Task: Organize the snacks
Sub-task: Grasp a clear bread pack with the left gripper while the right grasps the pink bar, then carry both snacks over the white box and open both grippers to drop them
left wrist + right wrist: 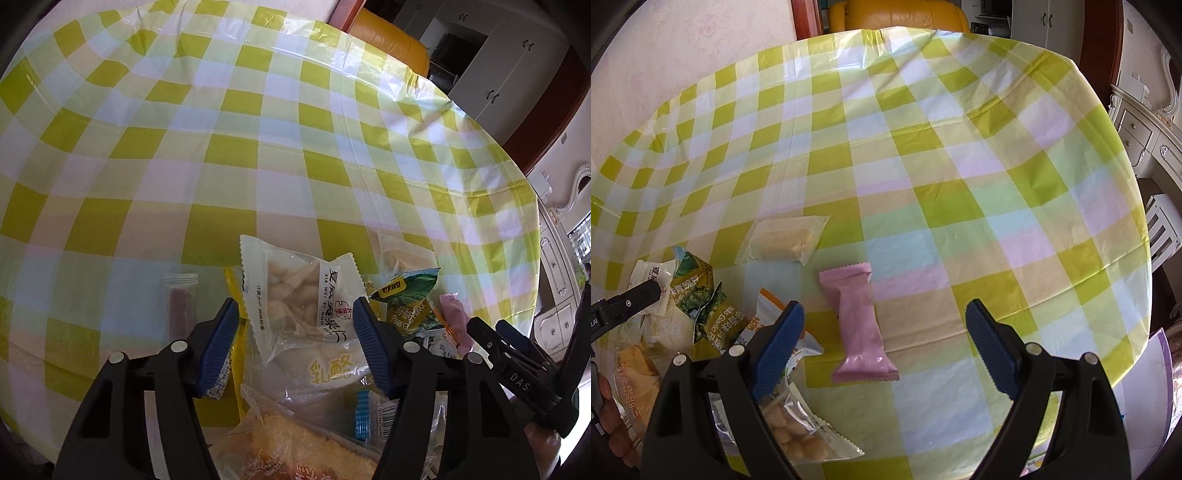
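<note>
Blue-padded jaws of both grippers gape, gripping nothing; snack pile (314, 354) overlaps, partly hidden.

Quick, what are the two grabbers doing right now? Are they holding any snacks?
Left gripper: open, jaws around the white snack packet in the pile, not pressing it.
Right gripper: open, holding nothing, over the pink packet.

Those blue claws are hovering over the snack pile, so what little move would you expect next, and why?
Probably the left gripper closes a little more on the white packet: that packet sits between its pads, which do not clearly press it yet. The right gripper hangs open over the pink bar, apart from the pile.
</note>
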The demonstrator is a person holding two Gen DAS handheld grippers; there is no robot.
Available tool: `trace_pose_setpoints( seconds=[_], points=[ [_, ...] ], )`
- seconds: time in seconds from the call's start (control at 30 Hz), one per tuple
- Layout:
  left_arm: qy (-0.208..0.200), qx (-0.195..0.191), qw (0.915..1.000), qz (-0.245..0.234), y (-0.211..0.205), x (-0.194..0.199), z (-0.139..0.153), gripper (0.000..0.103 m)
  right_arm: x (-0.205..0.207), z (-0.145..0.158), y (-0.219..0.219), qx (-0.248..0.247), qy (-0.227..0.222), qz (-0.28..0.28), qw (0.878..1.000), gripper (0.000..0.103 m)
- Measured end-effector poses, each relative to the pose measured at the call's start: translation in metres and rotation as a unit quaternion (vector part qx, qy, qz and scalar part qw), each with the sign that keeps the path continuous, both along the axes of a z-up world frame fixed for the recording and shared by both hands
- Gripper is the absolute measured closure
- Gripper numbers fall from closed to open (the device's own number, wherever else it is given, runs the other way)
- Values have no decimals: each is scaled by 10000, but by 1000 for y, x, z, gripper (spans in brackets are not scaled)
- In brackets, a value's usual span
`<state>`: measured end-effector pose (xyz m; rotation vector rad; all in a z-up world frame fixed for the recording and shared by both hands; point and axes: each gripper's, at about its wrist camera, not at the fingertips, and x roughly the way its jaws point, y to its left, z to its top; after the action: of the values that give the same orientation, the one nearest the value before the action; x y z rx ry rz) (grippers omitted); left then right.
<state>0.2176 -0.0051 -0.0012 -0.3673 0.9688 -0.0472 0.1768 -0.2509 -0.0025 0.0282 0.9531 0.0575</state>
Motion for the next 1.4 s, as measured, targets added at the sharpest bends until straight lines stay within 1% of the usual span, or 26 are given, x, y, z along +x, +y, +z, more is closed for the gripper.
trace_pose_setpoints(
  seconds=[0.07,0.1,0.13,0.17,0.2,0.23,0.27,0.33,0.37,0.43,0.5,0.53,0.67,0.77,1.0,1.23,1.4],
  points=[
    [-24,128,9999,-10,-1,1,0,49,4,-4,1,-7,54,-21,10000,15],
    [-46,188,9998,-6,-1,1,1,54,6,-5,1,-16,73,-23,10000,17],
    [-69,229,9997,5,-1,1,1,56,8,-8,2,-38,97,-23,9999,19],
    [-77,257,9996,13,0,2,2,59,10,-10,3,-64,129,-23,9999,24],
    [-104,275,9996,15,1,2,2,61,12,-13,3,-86,174,-20,9998,35],
    [-131,285,9995,30,2,2,3,64,13,-16,4,-94,242,-16,9997,41],
    [-164,282,9995,49,3,2,4,65,15,-19,4,-84,305,-7,9995,45],
    [-227,256,9994,66,5,1,6,68,15,-23,5,-73,365,28,9993,50],
    [-254,262,9993,69,5,1,6,69,15,-24,6,-92,389,45,9992,56],
    [-301,248,9992,86,6,1,7,72,15,-25,9,-160,387,60,9991,60],
    [-370,217,9990,127,8,0,10,76,15,-25,10,-177,365,84,9991,76],
    [-400,209,9989,150,8,0,11,77,15,-25,9,-162,356,84,9992,79],
    [-476,162,9985,208,11,-1,12,80,15,-24,6,-60,321,71,9994,80],
    [-554,161,9980,240,11,-3,15,82,12,-19,3,-16,191,26,9998,81],
    [-810,166,9957,417,14,-10,32,84,3,-3,-8,25,-78,-104,9999,81],
    [-1017,114,9942,332,3,-20,52,85,-13,8,-28,82,-168,-278,9994,81],
    [-1123,14,9937,43,-22,-27,63,85,-29,12,-47,73,-194,-454,9988,81]
  ],
)
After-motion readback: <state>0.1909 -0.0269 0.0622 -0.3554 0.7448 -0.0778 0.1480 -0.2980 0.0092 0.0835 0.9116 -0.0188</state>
